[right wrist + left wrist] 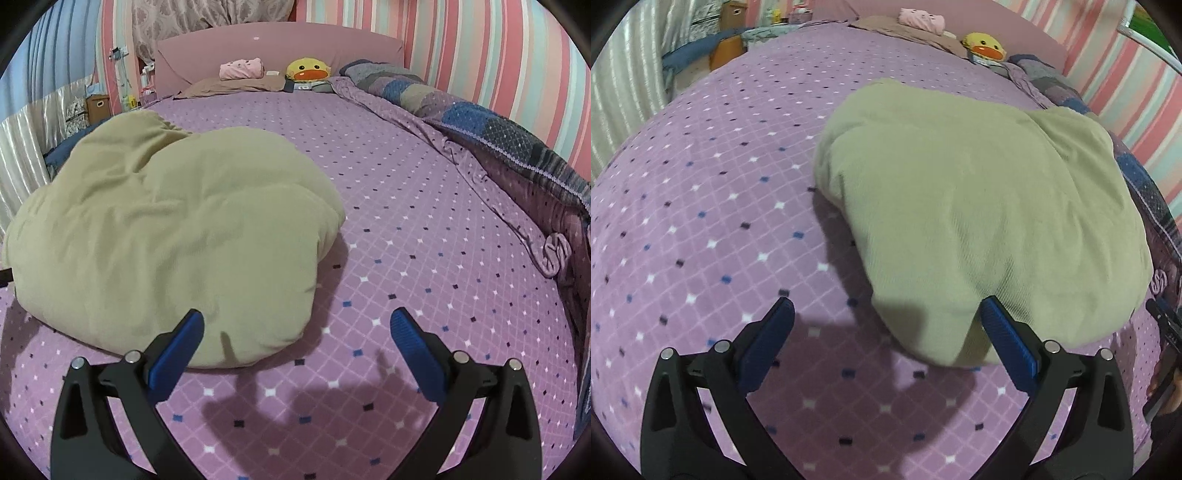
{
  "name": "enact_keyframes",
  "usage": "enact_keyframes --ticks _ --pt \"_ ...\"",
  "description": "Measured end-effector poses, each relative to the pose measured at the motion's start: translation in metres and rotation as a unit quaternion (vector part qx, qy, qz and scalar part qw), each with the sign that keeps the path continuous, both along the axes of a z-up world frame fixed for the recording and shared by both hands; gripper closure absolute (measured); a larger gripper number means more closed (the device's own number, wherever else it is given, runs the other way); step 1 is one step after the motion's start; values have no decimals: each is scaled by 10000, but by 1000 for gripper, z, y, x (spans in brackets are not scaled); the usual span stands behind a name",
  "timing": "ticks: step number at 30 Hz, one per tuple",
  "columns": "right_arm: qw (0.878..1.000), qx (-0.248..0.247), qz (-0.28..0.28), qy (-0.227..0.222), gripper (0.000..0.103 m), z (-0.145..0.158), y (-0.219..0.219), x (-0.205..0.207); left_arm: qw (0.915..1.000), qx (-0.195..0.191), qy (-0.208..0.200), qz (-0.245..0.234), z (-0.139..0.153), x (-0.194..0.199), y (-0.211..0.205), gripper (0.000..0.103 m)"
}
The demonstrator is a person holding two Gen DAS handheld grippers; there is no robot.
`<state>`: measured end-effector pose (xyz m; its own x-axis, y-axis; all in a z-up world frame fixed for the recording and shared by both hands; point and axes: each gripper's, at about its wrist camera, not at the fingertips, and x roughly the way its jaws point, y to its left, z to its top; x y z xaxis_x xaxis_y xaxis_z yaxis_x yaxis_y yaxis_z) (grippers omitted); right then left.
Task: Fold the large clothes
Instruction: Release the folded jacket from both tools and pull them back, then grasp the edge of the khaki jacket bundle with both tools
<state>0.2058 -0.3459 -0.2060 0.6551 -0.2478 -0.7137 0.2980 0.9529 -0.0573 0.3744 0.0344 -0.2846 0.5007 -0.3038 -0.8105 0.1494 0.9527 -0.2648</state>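
A large beige garment point(979, 206) lies bunched in a folded heap on the purple patterned bedspread point(701, 192). In the left wrist view it sits ahead and to the right; my left gripper point(886, 314) is open and empty just in front of its near edge. In the right wrist view the garment point(177, 236) sits ahead and to the left on the bedspread point(424, 240). My right gripper point(297, 326) is open and empty, its left finger point(177, 350) close to the garment's near edge.
A yellow duck plush point(308, 70), a pink rolled cloth point(241, 68) and a brown pillow point(229, 86) lie by the pink headboard. A rolled patchwork quilt point(498, 129) runs along the striped wall on the right. A curtain and boxes stand left of the bed.
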Motion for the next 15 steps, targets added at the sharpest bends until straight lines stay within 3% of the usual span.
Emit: enact_keyframes --ticks 4,15 --pt "9999 41 -111 51 2 -9 -8 2 9996 -204 -30 -190 -8 17 -6 3" --pt "9967 735 -315 142 2 -34 -34 8 9896 -1346 330 -372 -24 39 -16 3"
